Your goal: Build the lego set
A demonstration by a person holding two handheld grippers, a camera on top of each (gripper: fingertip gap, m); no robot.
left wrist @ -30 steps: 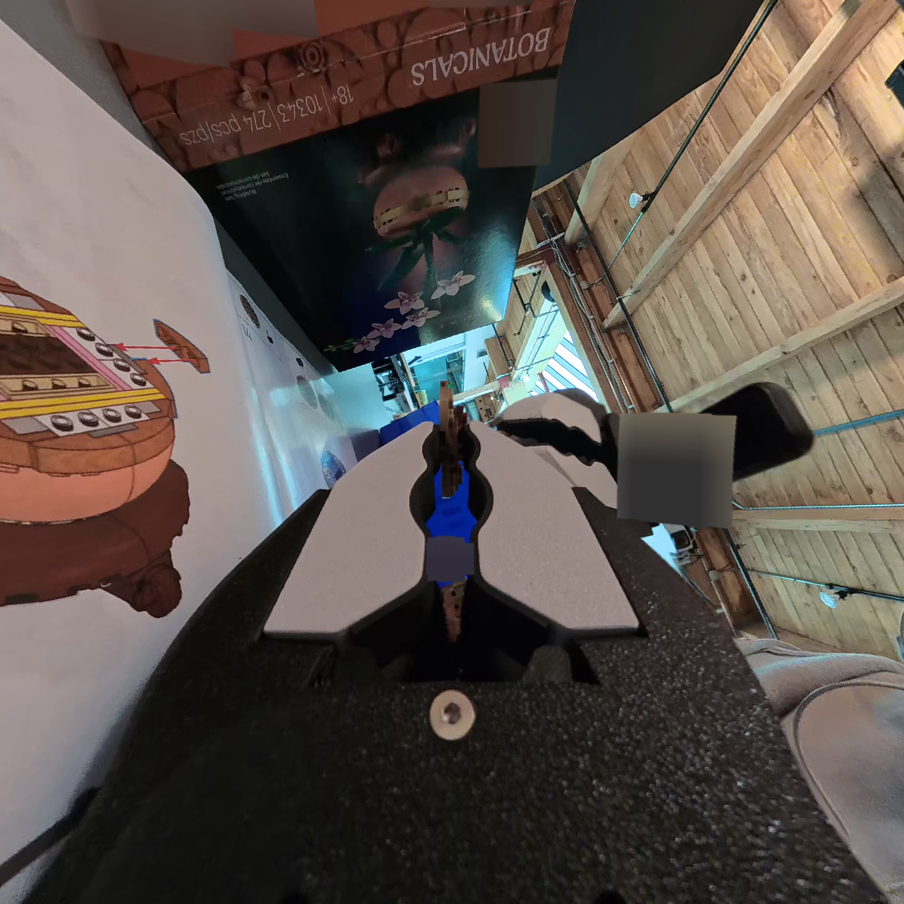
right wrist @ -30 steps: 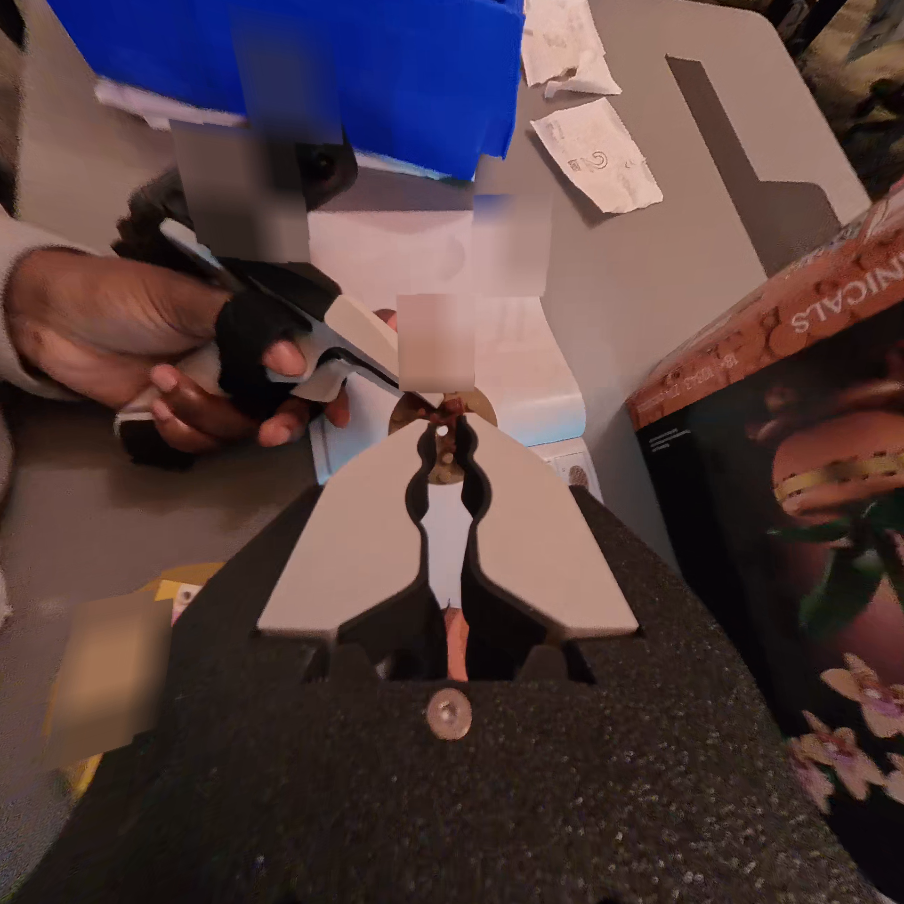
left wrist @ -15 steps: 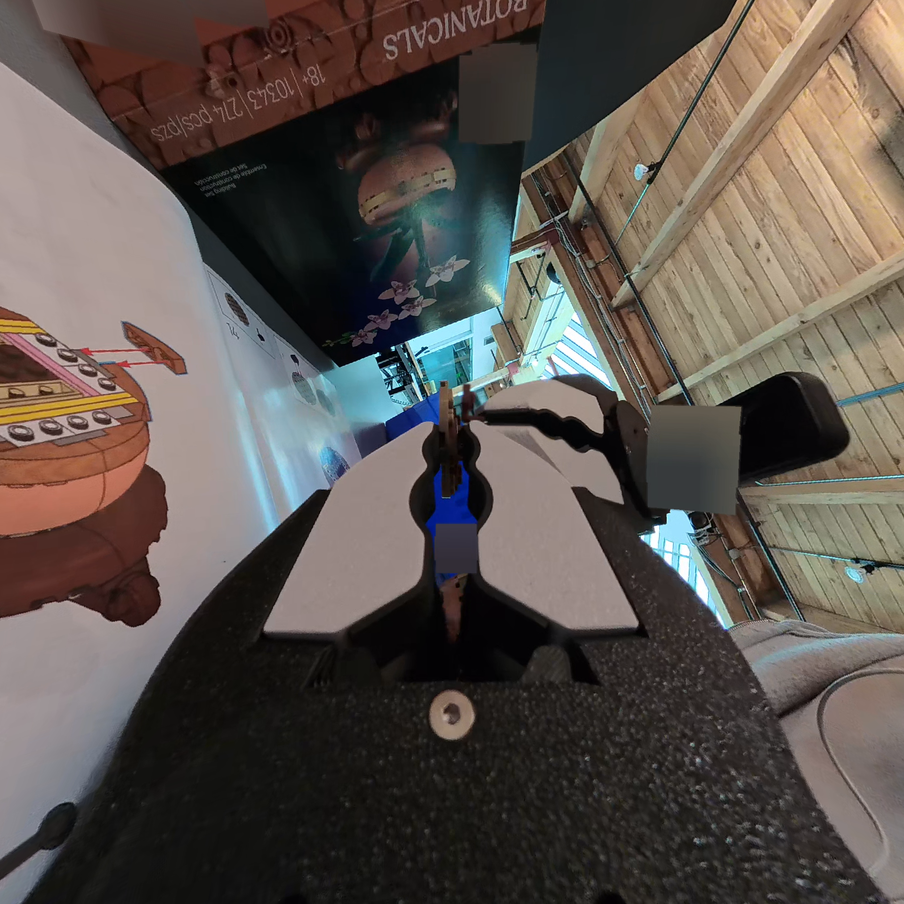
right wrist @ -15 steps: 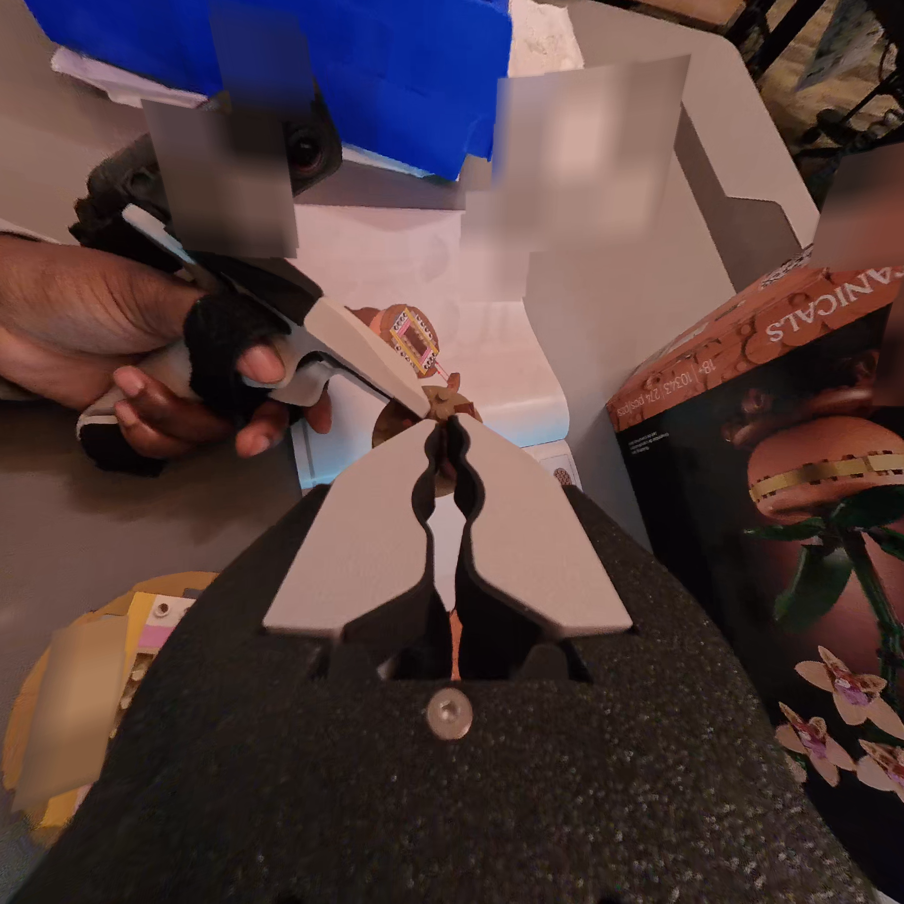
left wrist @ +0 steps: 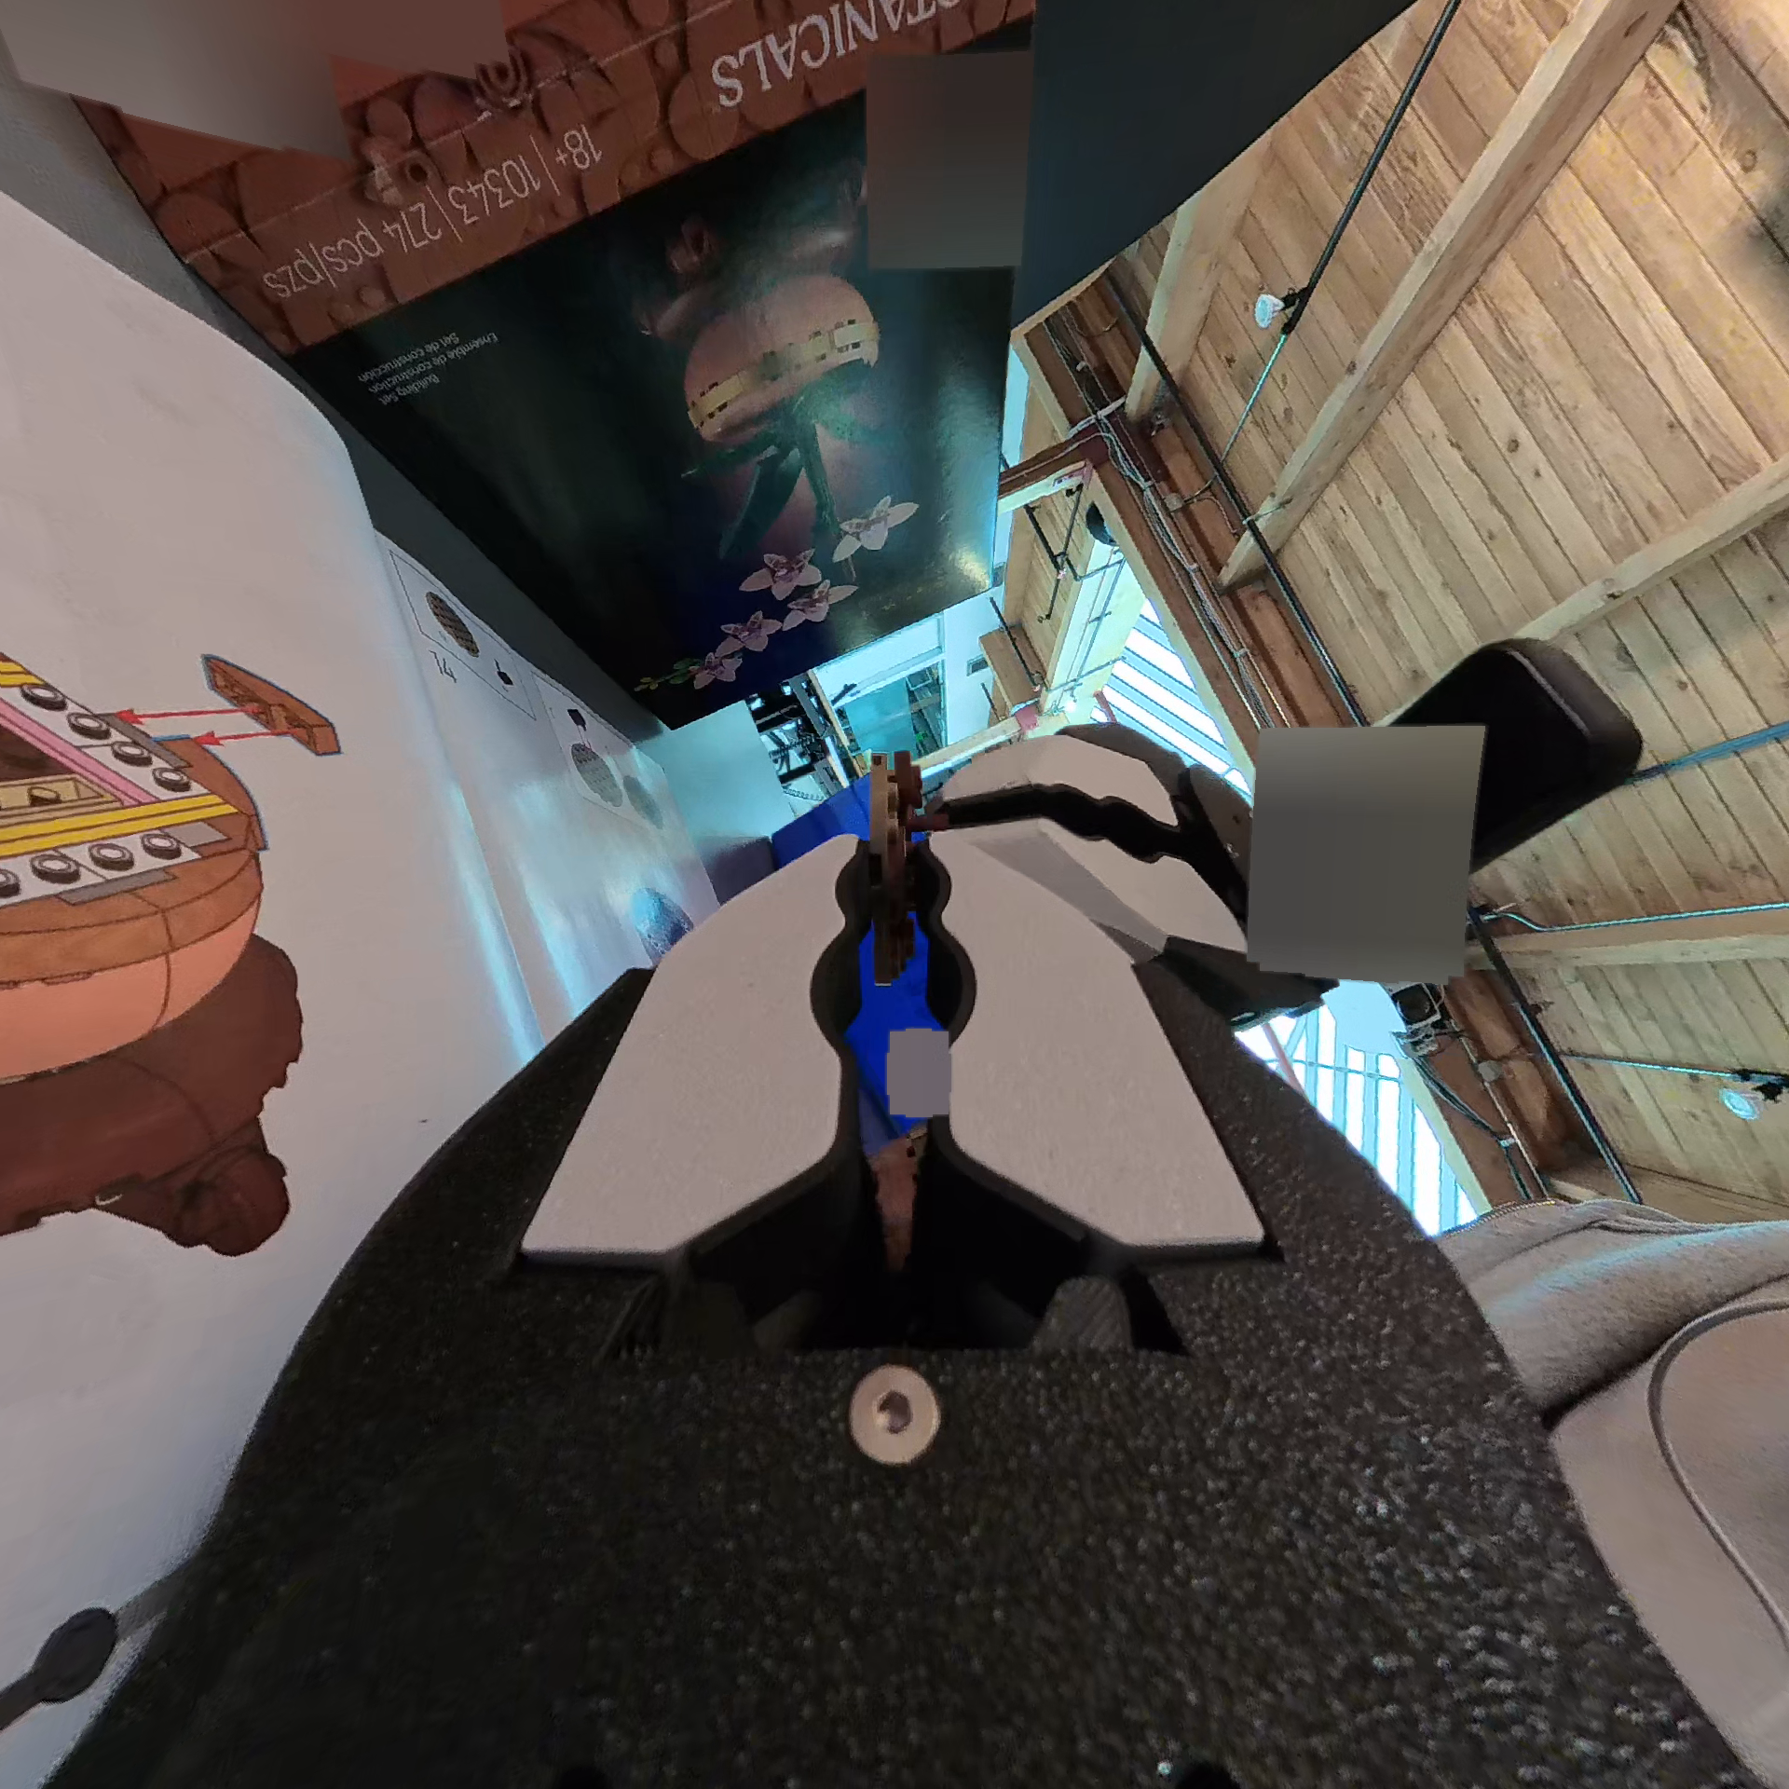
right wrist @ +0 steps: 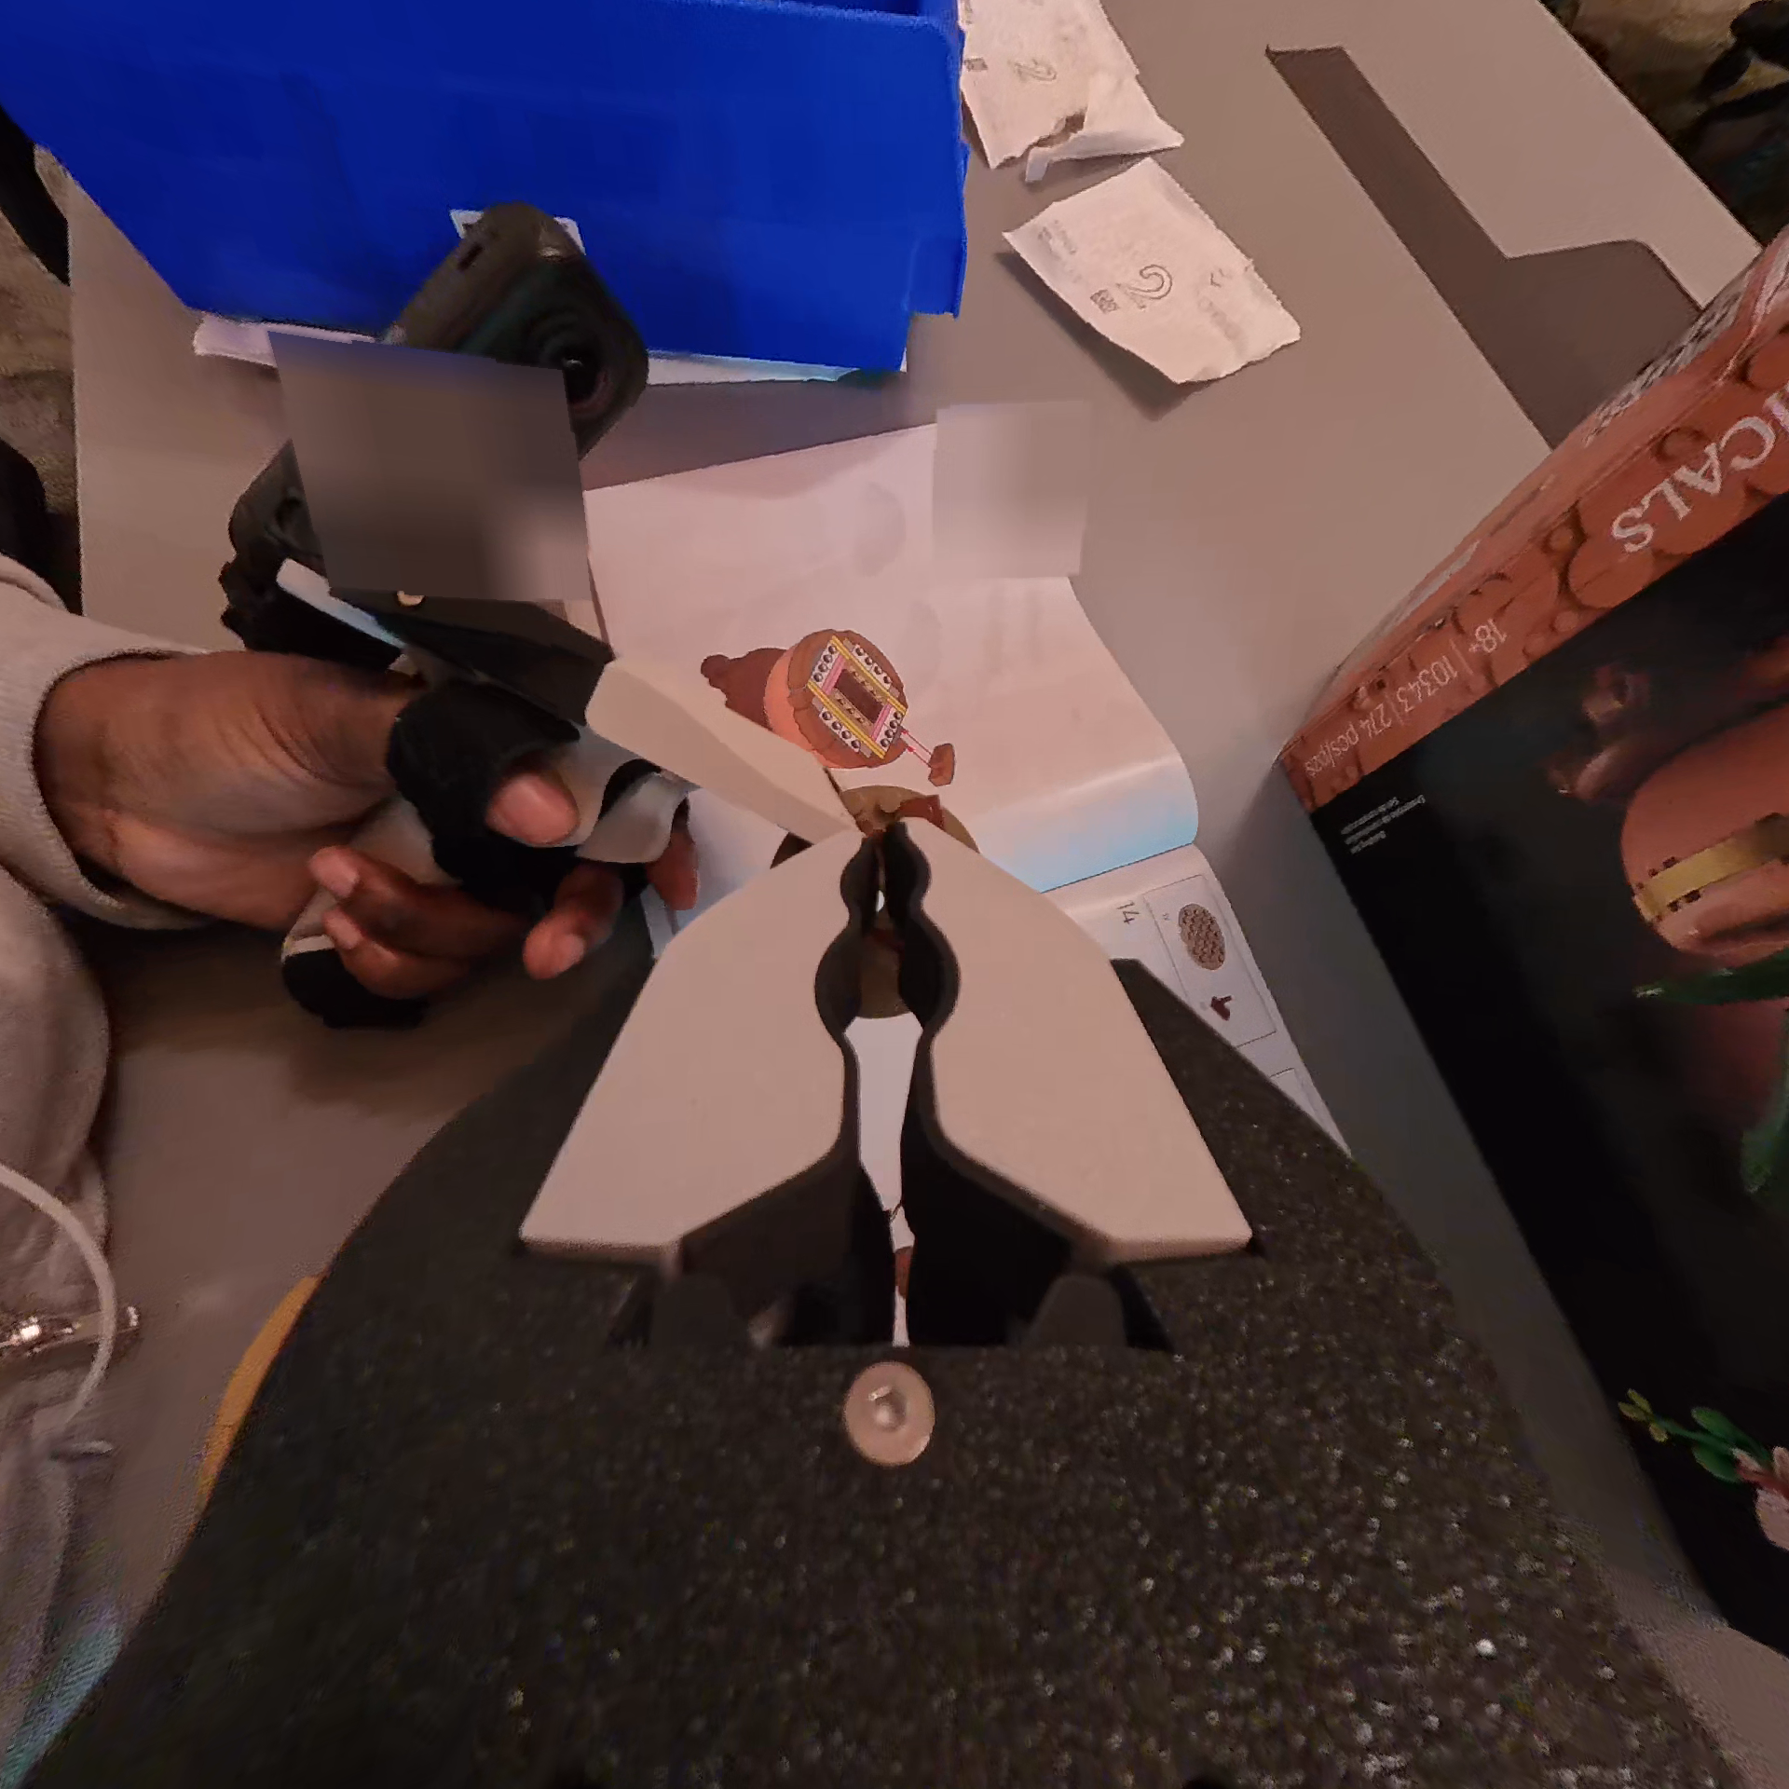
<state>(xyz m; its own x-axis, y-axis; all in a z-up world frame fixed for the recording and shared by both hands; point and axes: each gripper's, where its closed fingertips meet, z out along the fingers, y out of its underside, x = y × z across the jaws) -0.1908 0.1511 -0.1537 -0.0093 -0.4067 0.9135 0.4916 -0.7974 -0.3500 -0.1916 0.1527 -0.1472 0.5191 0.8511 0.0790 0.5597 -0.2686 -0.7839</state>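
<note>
At the far left of my right wrist view, my left hand (right wrist: 290, 794) grips its tool on the grey counter (right wrist: 1355, 319). My left gripper (left wrist: 891, 852) has its jaws clenched on a tan round plate (left wrist: 883, 823), held on edge so that only its rim faces the left camera. Just right of that, my right gripper (right wrist: 886, 837) comes in from the near side with its jaws clenched on a small dark brown piece (left wrist: 920, 818), which touches the face of the round plate. The tips of both tools meet there, over the open instruction booklet (right wrist: 1016, 697), whose page shows a drawing of a pot-shaped model. Beyond my left hand, at the far edge of the counter, stands a blue bin (right wrist: 581, 145). To its right lie torn paper bags (right wrist: 1152, 281), crumpled and flat on the counter. At the right edge stands the set's box (right wrist: 1549, 871), upright beside the booklet, dark with a brown band and a picture of a potted flower.
</note>
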